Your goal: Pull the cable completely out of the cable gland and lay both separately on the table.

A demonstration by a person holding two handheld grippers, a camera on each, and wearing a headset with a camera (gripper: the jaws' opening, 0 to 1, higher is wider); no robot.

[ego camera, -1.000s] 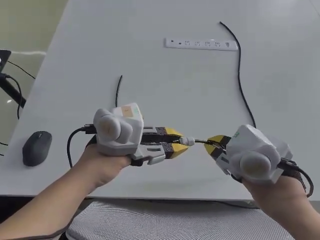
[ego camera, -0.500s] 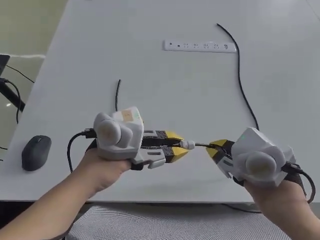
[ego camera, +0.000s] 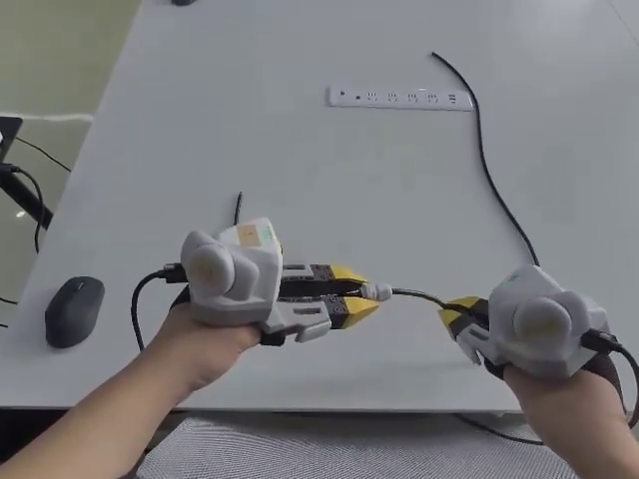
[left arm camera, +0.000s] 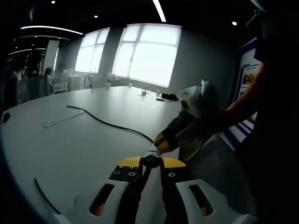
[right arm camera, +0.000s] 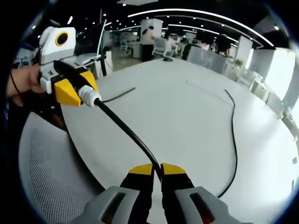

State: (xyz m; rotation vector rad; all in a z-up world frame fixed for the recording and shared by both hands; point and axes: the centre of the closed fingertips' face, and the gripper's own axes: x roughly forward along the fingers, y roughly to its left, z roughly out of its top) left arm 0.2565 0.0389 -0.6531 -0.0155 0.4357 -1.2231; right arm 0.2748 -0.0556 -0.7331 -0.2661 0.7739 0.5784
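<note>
Head view: both tools are held in the air over the near edge of the worktop point(ego camera: 300, 150), with the work strung between them.
Left gripper: the left gripper point(ego camera: 364, 296) has its fingers drawn narrow onto the cable gland point(ego camera: 376, 291), whose pale tip pokes out just past the yellow pads.
Right gripper: the right gripper point(ego camera: 451, 314) has its fingers pinched close onto the black cable point(ego camera: 414, 294), a little way out from the gland.
Where the cable is: it runs in one line from the gland's mouth across to the right fingers. The right gripper view shows it entering the gland with no gap.
Done so far: both parts are gripped, one per tool, and a stretch of cable lies bare between the two.
Not done: the cable is not yet free of the gland, and neither part has been laid down.
Unclear: how much cable sits inside or behind the gland cannot be told, since the left fingers cover it.
Progress, as a judgement: partway through the pull, probably nearer the start than the finish.
What is left: separate the parts fully, then set each down apart on the worktop.
Surroundings: a power strip point(ego camera: 399, 97) with its black lead point(ego camera: 489, 170) lies far back, and a mouse point(ego camera: 74, 311) lies to the left.
</note>
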